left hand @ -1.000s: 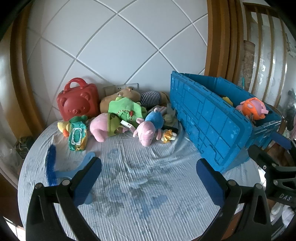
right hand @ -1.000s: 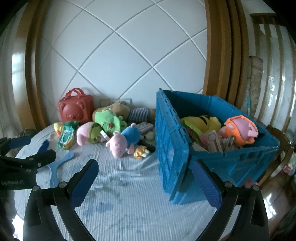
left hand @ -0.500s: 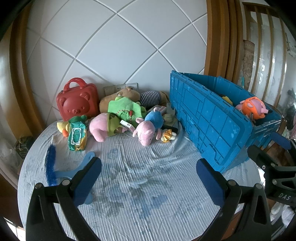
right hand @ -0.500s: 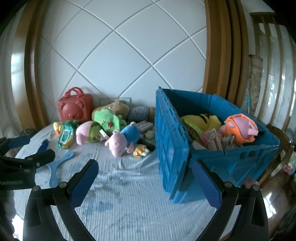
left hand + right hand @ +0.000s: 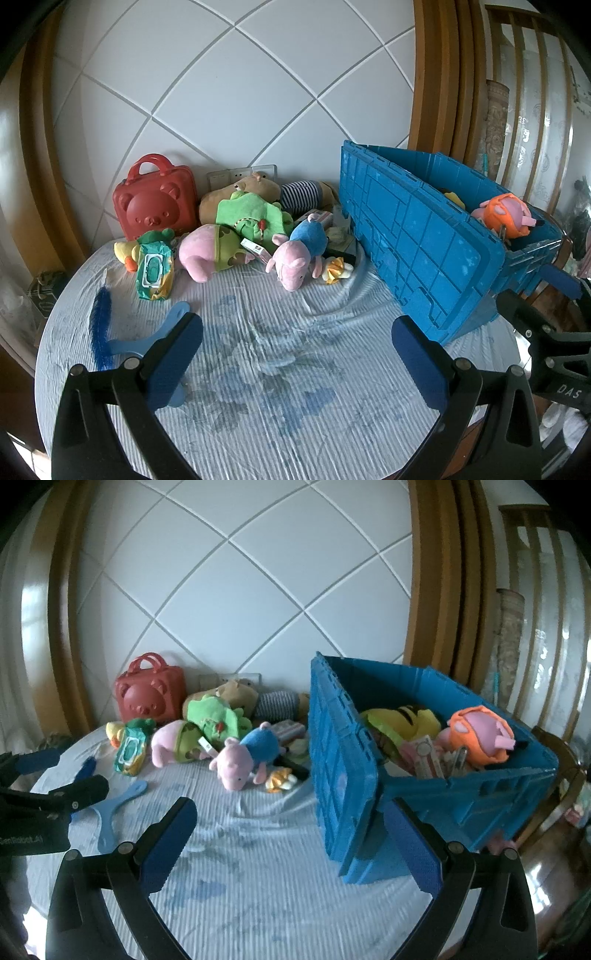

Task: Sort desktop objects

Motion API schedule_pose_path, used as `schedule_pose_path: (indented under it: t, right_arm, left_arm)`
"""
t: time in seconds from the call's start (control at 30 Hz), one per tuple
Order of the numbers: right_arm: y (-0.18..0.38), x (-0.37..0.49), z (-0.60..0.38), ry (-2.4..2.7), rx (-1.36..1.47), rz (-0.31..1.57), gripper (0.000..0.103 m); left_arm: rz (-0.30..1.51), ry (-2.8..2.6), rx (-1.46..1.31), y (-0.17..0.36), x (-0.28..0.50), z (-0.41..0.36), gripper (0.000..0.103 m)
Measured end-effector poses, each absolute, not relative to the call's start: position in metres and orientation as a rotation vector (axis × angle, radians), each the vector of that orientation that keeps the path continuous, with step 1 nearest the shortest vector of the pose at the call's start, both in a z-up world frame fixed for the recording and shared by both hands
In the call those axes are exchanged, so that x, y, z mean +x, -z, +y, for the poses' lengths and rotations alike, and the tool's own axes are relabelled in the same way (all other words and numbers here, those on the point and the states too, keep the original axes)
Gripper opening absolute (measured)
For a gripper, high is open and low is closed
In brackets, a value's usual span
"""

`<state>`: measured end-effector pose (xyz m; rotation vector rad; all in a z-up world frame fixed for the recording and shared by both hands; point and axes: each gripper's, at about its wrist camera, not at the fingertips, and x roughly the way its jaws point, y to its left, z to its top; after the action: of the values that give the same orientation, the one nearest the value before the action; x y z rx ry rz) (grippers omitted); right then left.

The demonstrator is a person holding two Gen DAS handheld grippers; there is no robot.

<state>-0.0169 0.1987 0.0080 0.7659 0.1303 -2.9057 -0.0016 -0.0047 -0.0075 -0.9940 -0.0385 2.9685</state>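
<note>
A heap of plush toys lies at the back of the round table: a pink pig in blue [image 5: 299,251] [image 5: 247,757], a pink and green plush [image 5: 210,253], a green plush [image 5: 251,216] and a red bear case [image 5: 155,203] [image 5: 149,692]. The blue crate [image 5: 424,229] [image 5: 351,760] on the right holds an orange and pink plush [image 5: 480,734] and a yellow plush [image 5: 402,718]. My left gripper [image 5: 295,354] is open and empty above the near cloth. My right gripper [image 5: 290,840] is open and empty too, its right finger in front of the crate's near corner.
A wet wipes pack [image 5: 155,271], a blue feather [image 5: 100,332] and a light blue paddle [image 5: 147,339] lie at the left on the striped cloth [image 5: 280,369]. A small yellow toy [image 5: 334,269] sits by the pig. Tiled wall and wooden frames stand behind.
The right wrist view has shifted slightly, with the crate a little nearer. The left gripper and the objects have not moved.
</note>
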Motion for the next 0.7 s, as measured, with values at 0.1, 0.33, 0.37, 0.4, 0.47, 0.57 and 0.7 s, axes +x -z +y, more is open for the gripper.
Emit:
schedule_pose_path:
  t: [0.1, 0.33, 0.37, 0.4, 0.47, 0.57, 0.7]
  right_arm:
    - [-0.007, -0.016, 0.201, 2.902, 0.762, 0.132, 0.103]
    - [-0.007, -0.014, 0.206, 2.887, 0.758, 0.142, 0.103]
    - [-0.007, -0.014, 0.205, 2.886, 0.759, 0.143, 0.103]
    - [-0.007, -0.014, 0.205, 2.885, 0.760, 0.143, 0.103]
    - [-0.007, -0.016, 0.201, 2.883, 0.761, 0.146, 0.103]
    - [-0.005, -0.020, 0.195, 2.877, 0.752, 0.148, 0.103]
    - [-0.003, -0.027, 0.186, 2.872, 0.728, 0.145, 0.103]
  left_arm:
    - [-0.038, -2.970, -0.996, 0.007, -0.003, -0.003, 0.103]
    - [-0.043, -2.973, -1.000, 0.008, -0.003, -0.008, 0.103]
    - [-0.044, -2.973, -1.002, 0.009, -0.003, -0.009, 0.103]
    - [-0.044, -2.975, -1.004, 0.009, -0.004, -0.010, 0.103]
    - [-0.044, -2.977, -1.009, 0.011, -0.004, -0.013, 0.103]
    - [-0.049, -2.978, -1.020, 0.013, -0.005, -0.018, 0.103]
    - [-0.096, -2.966, -1.048, 0.025, -0.013, -0.032, 0.103]
